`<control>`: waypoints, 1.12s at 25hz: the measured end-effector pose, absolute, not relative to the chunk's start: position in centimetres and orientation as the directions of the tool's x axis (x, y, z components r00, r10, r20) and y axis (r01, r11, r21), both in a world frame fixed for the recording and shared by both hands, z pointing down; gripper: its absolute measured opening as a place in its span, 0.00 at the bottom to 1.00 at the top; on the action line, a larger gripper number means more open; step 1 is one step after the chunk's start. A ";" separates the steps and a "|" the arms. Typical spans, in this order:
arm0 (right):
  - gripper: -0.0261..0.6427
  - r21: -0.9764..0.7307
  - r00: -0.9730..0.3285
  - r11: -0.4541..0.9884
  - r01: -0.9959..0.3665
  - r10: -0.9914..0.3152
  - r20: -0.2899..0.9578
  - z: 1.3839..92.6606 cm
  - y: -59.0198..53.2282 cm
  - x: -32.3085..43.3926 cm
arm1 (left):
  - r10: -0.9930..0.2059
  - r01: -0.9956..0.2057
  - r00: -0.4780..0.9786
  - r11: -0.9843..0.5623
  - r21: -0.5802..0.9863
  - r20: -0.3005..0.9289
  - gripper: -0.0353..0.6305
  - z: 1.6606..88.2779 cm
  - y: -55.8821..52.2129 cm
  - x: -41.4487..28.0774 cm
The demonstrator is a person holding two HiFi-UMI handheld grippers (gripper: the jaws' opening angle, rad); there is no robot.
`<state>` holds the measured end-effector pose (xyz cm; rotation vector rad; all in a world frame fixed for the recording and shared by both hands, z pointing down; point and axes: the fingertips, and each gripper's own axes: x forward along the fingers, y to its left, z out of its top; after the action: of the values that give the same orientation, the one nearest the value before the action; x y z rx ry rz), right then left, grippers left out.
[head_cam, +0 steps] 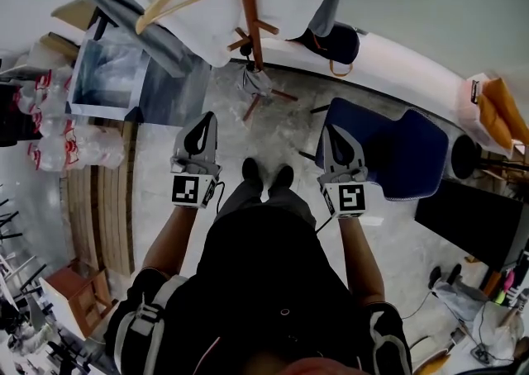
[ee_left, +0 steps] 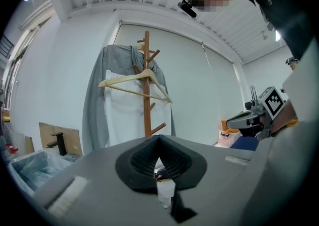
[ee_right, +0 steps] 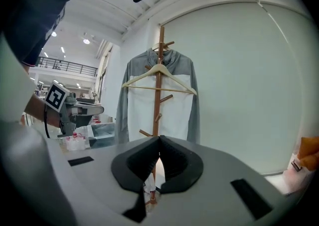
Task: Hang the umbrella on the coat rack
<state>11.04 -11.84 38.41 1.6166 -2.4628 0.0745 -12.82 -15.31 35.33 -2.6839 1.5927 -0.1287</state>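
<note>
The wooden coat rack [head_cam: 248,10] stands straight ahead, with a grey-and-white jacket [head_cam: 190,2] on a wooden hanger [ee_left: 134,81] on it. At its foot lies a small pale bundle [head_cam: 256,80] that may be the folded umbrella; I cannot tell for sure. My left gripper [head_cam: 203,119] and right gripper [head_cam: 337,130] are held side by side above the person's shoes, well short of the rack. Both point at the rack [ee_right: 159,85], and each has its jaws shut with nothing between them. Each gripper view shows the other gripper off to the side.
A blue chair [head_cam: 397,150] stands close on the right. A dark bag [head_cam: 335,41] lies by the wall behind the rack. On the left are a clear plastic bin [head_cam: 107,76], several bottles [head_cam: 50,125] and wooden boards [head_cam: 99,208]. An orange bag [head_cam: 500,109] sits far right.
</note>
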 end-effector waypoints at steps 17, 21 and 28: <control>0.04 0.063 -0.255 0.272 -0.960 -0.946 0.200 35.9 -8.3 14.5 | -0.920 -0.916 0.389 -0.392 -0.082 0.054 0.05 33.6 -12.9 -15.2; 0.04 0.071 -0.234 0.256 -0.964 -0.944 0.235 36.0 -8.0 14.7 | -0.918 -0.914 0.387 -0.395 -0.095 0.086 0.05 34.6 -12.7 -15.9; 0.04 0.072 -0.242 0.264 -0.962 -0.943 0.231 36.0 -8.3 14.4 | -0.920 -0.917 0.388 -0.391 -0.077 0.056 0.05 34.0 -13.0 -15.4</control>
<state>14.44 -8.30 36.00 1.7742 -2.3068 0.1236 -15.43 -12.95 33.99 -2.5895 1.7142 -0.1384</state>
